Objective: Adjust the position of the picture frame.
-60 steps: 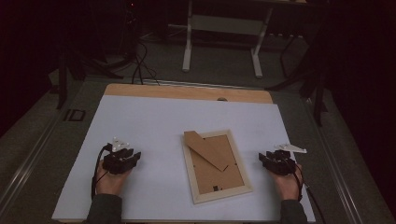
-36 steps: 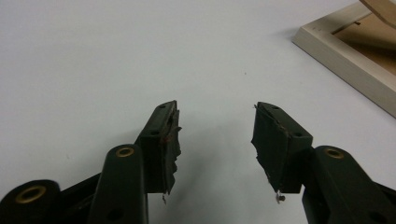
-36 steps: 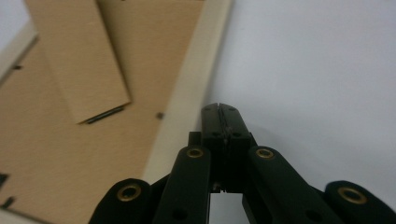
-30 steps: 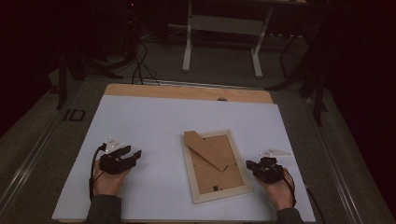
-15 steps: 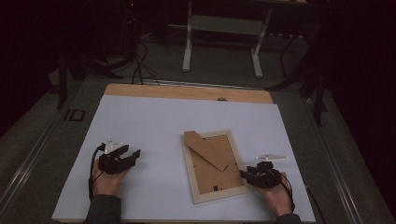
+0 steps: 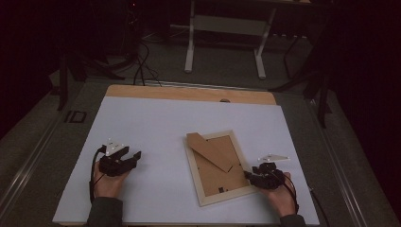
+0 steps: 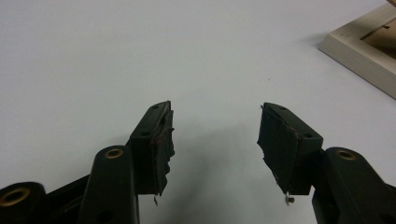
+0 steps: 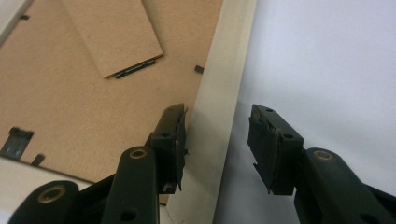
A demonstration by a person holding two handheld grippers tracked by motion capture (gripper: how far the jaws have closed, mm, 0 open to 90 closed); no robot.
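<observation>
A pale wooden picture frame [image 6: 193, 172] lies face down on the white table [image 6: 156, 123]. Its brown backing board [image 8: 70, 102] and stand flap [image 6: 208, 151] face up. My right gripper [image 6: 248, 177] sits at the frame's right side near the lower corner. There the right gripper [image 8: 217, 140] straddles the frame's rail [image 8: 224, 70], one jaw over the backing and one over the table. Its jaws have just been opening and the pads stand off the rail. My left gripper [image 6: 135, 158] rests on bare table left of the frame. The left gripper [image 7: 215, 135] has also been opening and holds nothing. A frame corner [image 7: 359, 51] shows beyond it.
A wooden strip [image 6: 189, 92] runs along the table's far edge, with a small dark fitting [image 6: 225, 100] on it. Beyond stand a desk's white legs [image 6: 190, 47] and floor cables [image 6: 139, 66]. Bare white surface lies between the left gripper and the frame.
The right gripper came in from the right to the frame's right rail, and its jaws went from nearly shut to wide. The left hand kept its place.
</observation>
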